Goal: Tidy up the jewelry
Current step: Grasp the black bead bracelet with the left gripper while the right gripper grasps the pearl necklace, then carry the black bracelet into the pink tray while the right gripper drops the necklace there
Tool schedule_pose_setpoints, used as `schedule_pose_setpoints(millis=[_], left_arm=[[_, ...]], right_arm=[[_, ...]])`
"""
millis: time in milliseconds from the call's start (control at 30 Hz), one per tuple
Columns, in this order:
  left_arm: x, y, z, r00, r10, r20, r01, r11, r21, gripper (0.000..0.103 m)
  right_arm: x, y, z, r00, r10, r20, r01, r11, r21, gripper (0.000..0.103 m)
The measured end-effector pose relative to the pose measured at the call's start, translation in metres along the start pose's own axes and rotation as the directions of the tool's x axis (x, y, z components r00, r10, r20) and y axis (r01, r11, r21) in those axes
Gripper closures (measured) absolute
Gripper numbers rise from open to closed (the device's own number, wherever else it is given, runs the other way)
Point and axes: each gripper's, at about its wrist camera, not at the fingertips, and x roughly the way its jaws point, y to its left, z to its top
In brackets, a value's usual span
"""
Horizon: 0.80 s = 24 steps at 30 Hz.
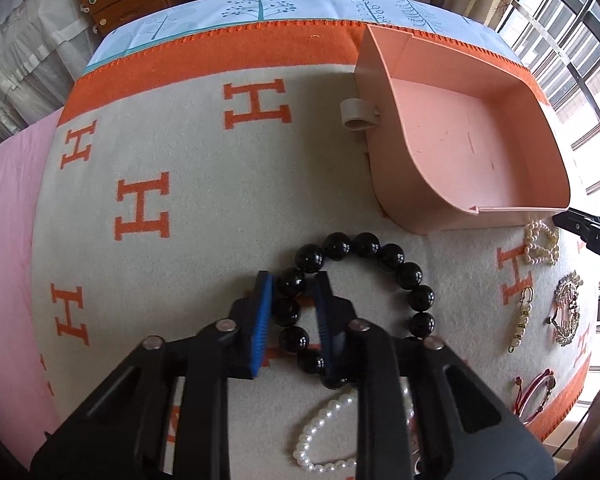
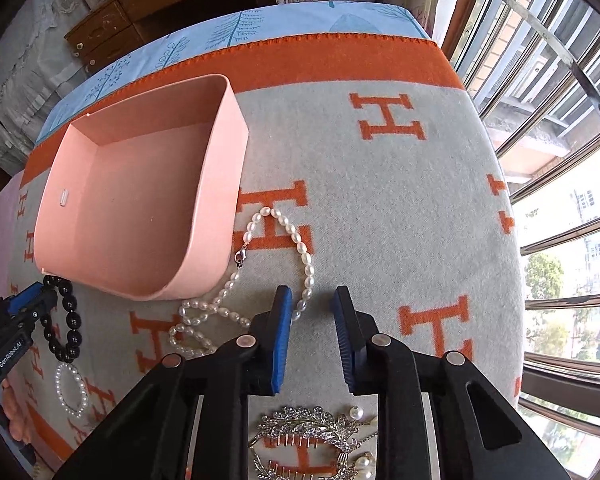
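Jewelry lies spread on an orange-and-grey blanket (image 1: 188,152) so each piece can be picked singly. The left tongs (image 1: 292,292) point steeply down, blue pads nearly closed on one bead of the black bead bracelet (image 1: 380,258), a loop lying flat just in front of the empty pink box (image 1: 440,216). The right tongs (image 2: 311,312) stand narrowly open, gripping nothing, above the pearl strand (image 2: 300,240), whose long axis runs away from them beside the box.
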Motion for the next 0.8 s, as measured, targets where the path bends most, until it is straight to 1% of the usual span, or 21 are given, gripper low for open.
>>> schedule_pose_setpoints(millis=[33, 67, 100, 167, 233, 333, 433, 500, 567, 633, 700, 800], left_arm=[[0.000, -0.001, 0.000, 1.000, 0.007, -0.001, -0.007, 1.000, -0.003, 0.090], [-0.001, -0.002, -0.001, 1.000, 0.011, 0.002, -0.011, 1.000, -0.005, 0.090], [-0.001, -0.002, -0.001, 1.000, 0.010, 0.004, -0.010, 1.000, -0.011, 0.091], [-0.006, -0.003, -0.005, 1.000, -0.018, 0.001, 0.018, 0.999, -0.038, 0.091], [-0.020, -0.006, -0.012, 0.999, -0.030, 0.028, 0.032, 0.998, -0.051, 0.091], [-0.048, -0.006, -0.017, 0.996, -0.052, 0.078, 0.056, 0.997, -0.052, 0.091], [-0.083, -0.009, -0.015, 0.988, -0.070, 0.137, 0.076, 0.996, -0.038, 0.091], [-0.108, -0.013, -0.013, 0.980, -0.085, 0.178, 0.091, 0.996, -0.027, 0.091], [-0.132, -0.019, -0.008, 0.971, -0.092, 0.220, 0.098, 0.995, -0.015, 0.091], [-0.154, -0.027, -0.002, 0.960, -0.103, 0.262, 0.107, 0.994, -0.001, 0.091], [-0.173, -0.038, 0.008, 0.948, -0.112, 0.297, 0.113, 0.993, 0.013, 0.091], [-0.192, -0.052, 0.023, 0.933, -0.121, 0.338, 0.118, 0.993, 0.029, 0.091]], right_arm=[[-0.002, 0.002, -0.004, 1.000, -0.017, 0.003, 0.017, 1.000, -0.009, 0.085], [-0.001, 0.004, -0.005, 1.000, -0.028, 0.007, 0.028, 0.999, -0.018, 0.089], [-0.003, 0.006, -0.008, 0.999, -0.036, 0.009, 0.036, 0.999, -0.019, 0.099], [-0.003, 0.003, -0.011, 1.000, -0.013, 0.003, 0.013, 1.000, 0.004, 0.098], [-0.011, -0.003, -0.015, 1.000, 0.019, 0.003, -0.019, 0.999, 0.041, 0.099], [-0.034, -0.011, -0.018, 0.997, 0.058, 0.050, -0.062, 0.995, 0.079, 0.099], [-0.068, -0.013, -0.024, 0.988, 0.102, 0.119, -0.112, 0.990, 0.087, 0.099], [-0.097, -0.008, -0.026, 0.975, 0.138, 0.173, -0.152, 0.986, 0.070, 0.099], [-0.129, -0.001, -0.028, 0.958, 0.167, 0.232, -0.182, 0.982, 0.047, 0.099], [-0.162, 0.007, -0.028, 0.936, 0.192, 0.296, -0.207, 0.978, 0.020, 0.099], [-0.191, 0.016, -0.031, 0.909, 0.221, 0.353, -0.234, 0.972, -0.005, 0.099], [-0.227, 0.030, -0.023, 0.874, 0.247, 0.419, -0.254, 0.966, -0.040, 0.099]])
